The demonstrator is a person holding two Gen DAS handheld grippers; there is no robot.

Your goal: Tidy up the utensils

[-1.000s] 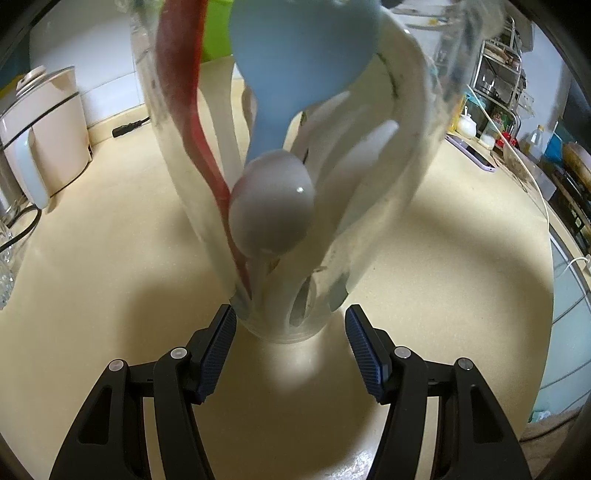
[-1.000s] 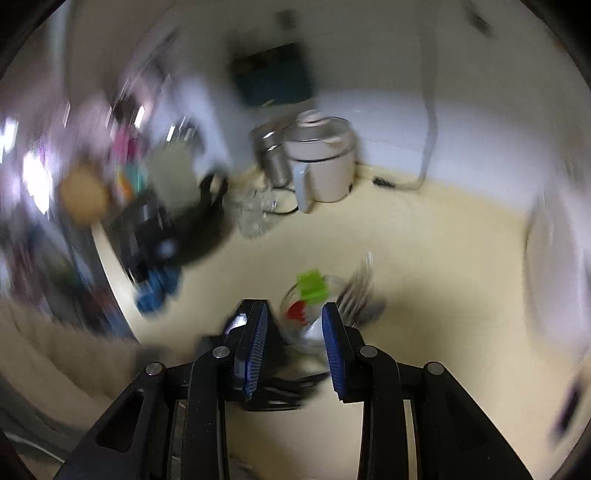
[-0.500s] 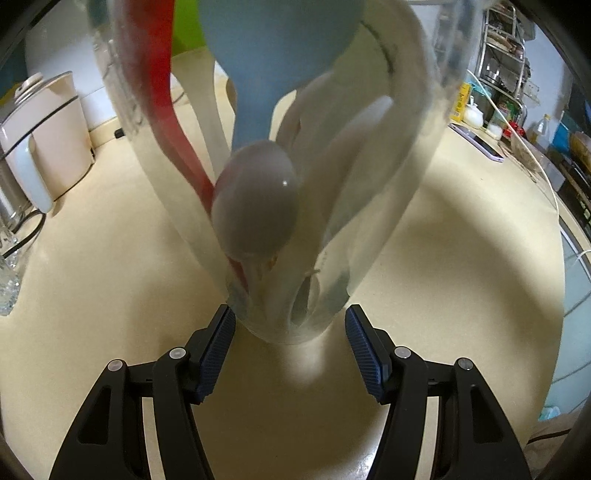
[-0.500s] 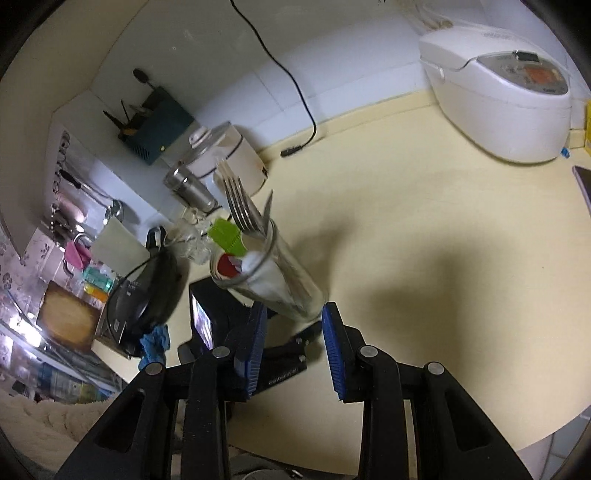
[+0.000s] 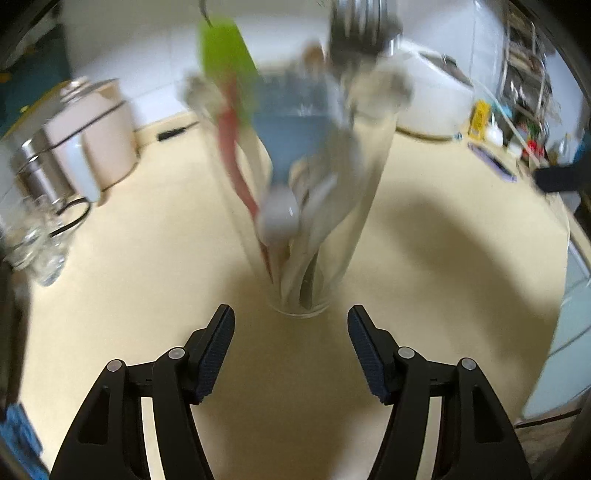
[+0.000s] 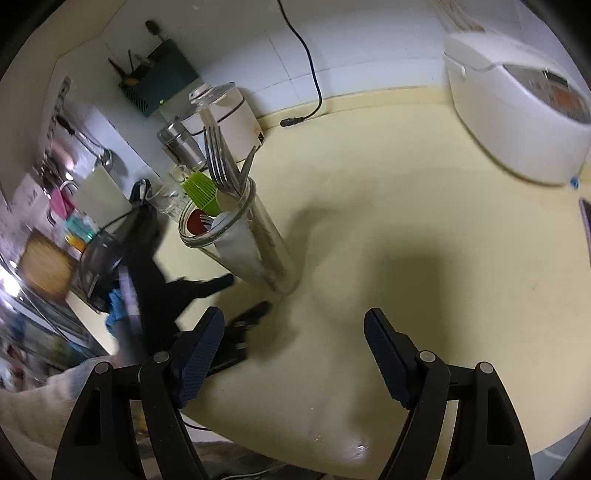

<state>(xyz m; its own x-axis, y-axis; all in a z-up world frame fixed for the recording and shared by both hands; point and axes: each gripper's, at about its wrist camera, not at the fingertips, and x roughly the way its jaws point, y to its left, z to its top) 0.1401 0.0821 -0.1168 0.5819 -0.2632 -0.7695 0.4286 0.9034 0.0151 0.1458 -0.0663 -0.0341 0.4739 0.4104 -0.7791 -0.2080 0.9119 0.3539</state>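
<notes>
A tall clear glass jar [image 5: 325, 206] stands upright on the cream counter, holding several utensils: a green silicone brush [image 5: 227, 62], a red-handled tool, a blue spoon, a white spoon and metal forks [image 5: 362, 26]. My left gripper [image 5: 291, 343] is open and empty, just short of the jar's base and apart from it. The jar also shows in the right wrist view [image 6: 251, 243], with forks [image 6: 219, 162] sticking out. My right gripper [image 6: 293, 350] is open and empty, above the counter to the jar's right. The left gripper shows there, blurred and dark [image 6: 207, 291].
A white rice cooker [image 6: 517, 107] sits at the back right. A pink-white kettle [image 5: 92, 140], a steel pot and glass cups [image 5: 33, 243] stand at the left. A black power cable [image 6: 306, 74] hangs down the tiled wall. A dark router hangs on the wall.
My left gripper has drawn back from the jar, which now looks smaller and stands free. My right gripper has opened wide and the view has steadied over the counter.
</notes>
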